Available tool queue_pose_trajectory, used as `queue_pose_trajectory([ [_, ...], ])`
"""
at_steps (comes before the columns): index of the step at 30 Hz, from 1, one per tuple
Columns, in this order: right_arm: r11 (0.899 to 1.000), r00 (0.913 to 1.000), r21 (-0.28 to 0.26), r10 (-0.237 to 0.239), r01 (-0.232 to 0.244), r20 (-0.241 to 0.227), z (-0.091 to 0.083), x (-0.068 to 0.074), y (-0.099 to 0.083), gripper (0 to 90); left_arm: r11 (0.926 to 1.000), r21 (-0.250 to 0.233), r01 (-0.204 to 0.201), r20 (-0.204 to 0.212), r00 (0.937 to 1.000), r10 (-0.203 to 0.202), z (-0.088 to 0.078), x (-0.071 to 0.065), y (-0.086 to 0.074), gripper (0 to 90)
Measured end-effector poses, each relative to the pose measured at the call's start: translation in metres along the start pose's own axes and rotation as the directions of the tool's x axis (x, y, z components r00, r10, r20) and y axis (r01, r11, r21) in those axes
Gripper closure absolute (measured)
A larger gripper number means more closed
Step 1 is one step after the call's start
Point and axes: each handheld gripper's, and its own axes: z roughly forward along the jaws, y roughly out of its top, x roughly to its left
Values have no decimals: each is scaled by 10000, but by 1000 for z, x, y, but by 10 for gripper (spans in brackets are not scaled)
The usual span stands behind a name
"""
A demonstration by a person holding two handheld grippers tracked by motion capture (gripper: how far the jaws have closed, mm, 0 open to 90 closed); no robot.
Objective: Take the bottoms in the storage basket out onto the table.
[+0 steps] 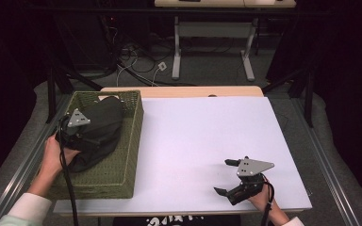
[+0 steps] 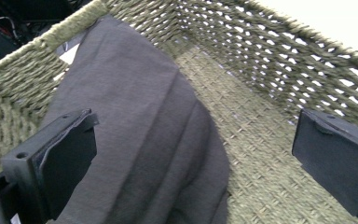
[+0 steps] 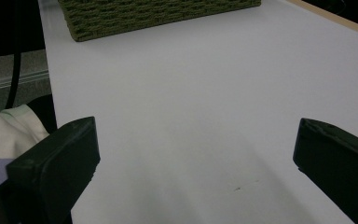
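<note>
A dark grey cloth [image 1: 99,132] is lying bunched inside a green woven basket [image 1: 122,172], directly under the left gripper [image 2: 193,158], which is hovering over it with its jaws spread wide and gripping nothing. In the left gripper view the cloth is running in soft folds between the jaws, nearer the jaw at the left of that view, and is draping up over the basket wall beyond that jaw, while bare woven floor is showing ahead of the other jaw. The basket is sitting at the left edge of a white table [image 1: 202,136], well apart from the right gripper [image 1: 232,177]. That gripper is being held low over the near right part of the table, its jaws likewise released and empty. In the right gripper view the basket is standing far ahead of the jaws, with bare white surface lying between them.
</note>
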Motion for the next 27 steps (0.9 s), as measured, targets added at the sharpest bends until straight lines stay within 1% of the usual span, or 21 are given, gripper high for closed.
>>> queue_pose_trajectory([
  [2,10000,10000,0,28,-28,5,0,0,1,0,10000,11,92,-92,9999,-92,-2,4,0,0],
  [3,10000,10000,33,19,-19,-5,0,0,1,0,9999,83,60,-128,9999,-59,-3,6,0,0],
  [6,10000,10000,56,52,-52,21,1,-1,0,0,9998,173,130,-280,9995,-125,-5,11,0,0],
  [8,10000,10000,73,35,-35,50,0,0,1,0,9997,196,137,-340,9993,-130,-6,14,0,0],
  [9,10000,10000,74,5,-5,42,0,0,1,0,9996,254,81,-387,9992,-71,-6,15,0,0],
  [10,10000,10000,80,-4,3,33,0,0,1,1,9995,303,74,-444,9990,-61,-6,16,0,0],
  [11,10000,10000,75,2,-3,13,0,0,1,0,9992,391,64,-436,9990,-47,-5,18,-1,0],
  [15,9999,10000,112,48,-48,-38,1,-1,1,1,9985,540,74,-470,9989,-49,-2,22,-1,0],
  [16,9999,10000,126,49,-48,-55,1,-1,1,1,9984,571,60,-540,9985,-29,0,22,-1,0],
  [18,9999,9999,140,58,-57,-82,2,0,1,1,9978,668,-9,-460,9989,40,3,24,-1,0],
  [20,9998,9999,195,24,-22,-110,2,0,0,0,9965,817,-174,-511,9985,216,7,24,0,0],
  [21,9998,9999,218,18,-16,-118,2,0,0,1,9959,875,-234,-446,9986,274,10,25,0,0],
  [26,9998,10000,183,-6,7,-74,1,0,0,1,9899,1317,-524,-475,9971,591,21,29,3,0],
  [27,9999,10000,170,-22,23,-64,0,0,0,1,9894,1356,-519,-474,9971,589,23,29,3,0],
])
